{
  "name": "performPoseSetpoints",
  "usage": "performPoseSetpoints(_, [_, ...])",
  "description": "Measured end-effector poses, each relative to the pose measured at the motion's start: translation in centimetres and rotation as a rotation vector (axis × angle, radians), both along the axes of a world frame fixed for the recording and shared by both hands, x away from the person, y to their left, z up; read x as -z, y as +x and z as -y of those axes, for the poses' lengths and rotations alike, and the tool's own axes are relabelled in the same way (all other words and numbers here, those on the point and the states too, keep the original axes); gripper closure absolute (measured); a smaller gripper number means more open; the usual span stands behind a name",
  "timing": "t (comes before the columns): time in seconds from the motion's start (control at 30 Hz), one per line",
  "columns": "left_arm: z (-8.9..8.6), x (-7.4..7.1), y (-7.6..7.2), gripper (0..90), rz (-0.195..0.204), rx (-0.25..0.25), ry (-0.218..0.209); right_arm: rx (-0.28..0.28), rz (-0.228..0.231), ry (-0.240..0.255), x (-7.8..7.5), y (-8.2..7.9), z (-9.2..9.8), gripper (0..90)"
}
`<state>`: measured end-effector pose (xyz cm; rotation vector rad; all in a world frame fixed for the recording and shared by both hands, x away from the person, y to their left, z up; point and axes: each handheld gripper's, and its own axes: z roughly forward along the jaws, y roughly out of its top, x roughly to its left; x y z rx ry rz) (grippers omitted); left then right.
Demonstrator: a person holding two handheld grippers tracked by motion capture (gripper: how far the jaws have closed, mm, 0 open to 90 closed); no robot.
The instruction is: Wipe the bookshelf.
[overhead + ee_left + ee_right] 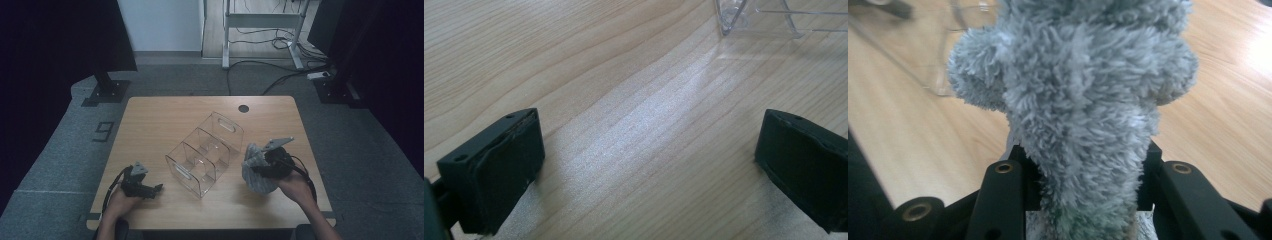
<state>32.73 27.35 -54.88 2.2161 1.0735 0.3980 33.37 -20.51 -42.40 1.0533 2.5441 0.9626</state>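
Note:
A clear plastic organiser [205,152] with several compartments lies at the middle of the wooden table [165,112]; one corner of the organiser [744,20] is at the top of the left gripper view. My right gripper [256,165] holds a fluffy grey cloth [257,175] just right of the organiser. In the right gripper view the cloth [1083,100] is bunched between the black jaws, which are shut on it. My left gripper [150,190] rests low at the front left with its jaws wide apart over bare wood and nothing between its pads [509,165].
A round cable hole [243,108] sits near the table's far edge. Grey carpet surrounds the table, with a black stand base [106,91] at the far left and cables [280,75] on the floor at the far right.

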Motion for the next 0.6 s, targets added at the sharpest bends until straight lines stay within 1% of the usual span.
performPoseSetpoints(0.1, [0.0, 0.0, 0.0, 0.0, 0.000, 0.000, 0.000, 0.038, 0.012, -0.022, -0.1, 0.3, 1.3, 61.1])
performPoseSetpoints(0.17, [0.0, 0.0, 0.0, 0.0, -0.001, 0.000, -0.001, 0.062, 0.009, -0.021, -0.2, 0.5, 2.2, 61.2])
performPoseSetpoints(0.23, [0.0, 0.0, 0.0, 0.0, -0.001, 0.000, -0.001, 0.087, 0.018, -0.032, -0.3, 0.6, 3.0, 61.3])
performPoseSetpoints(0.27, [0.0, 0.0, 0.0, 0.0, -0.001, -0.001, -0.001, 0.108, 0.018, -0.027, -0.3, 0.7, 3.6, 61.3])
performPoseSetpoints(0.3, [0.0, 0.0, 0.0, 0.0, -0.001, -0.001, -0.001, 0.118, 0.013, -0.024, -0.3, 0.8, 4.2, 61.3])
performPoseSetpoints(0.43, [0.0, 0.0, 0.0, 0.0, -0.001, -0.001, -0.001, 0.173, 0.023, -0.035, -0.2, 1.0, 6.0, 61.1])
performPoseSetpoints(0.6, [0.0, 0.0, 0.0, 0.0, -0.001, -0.002, 0.000, 0.216, 0.030, -0.037, 0.0, 1.0, 7.7, 60.9])
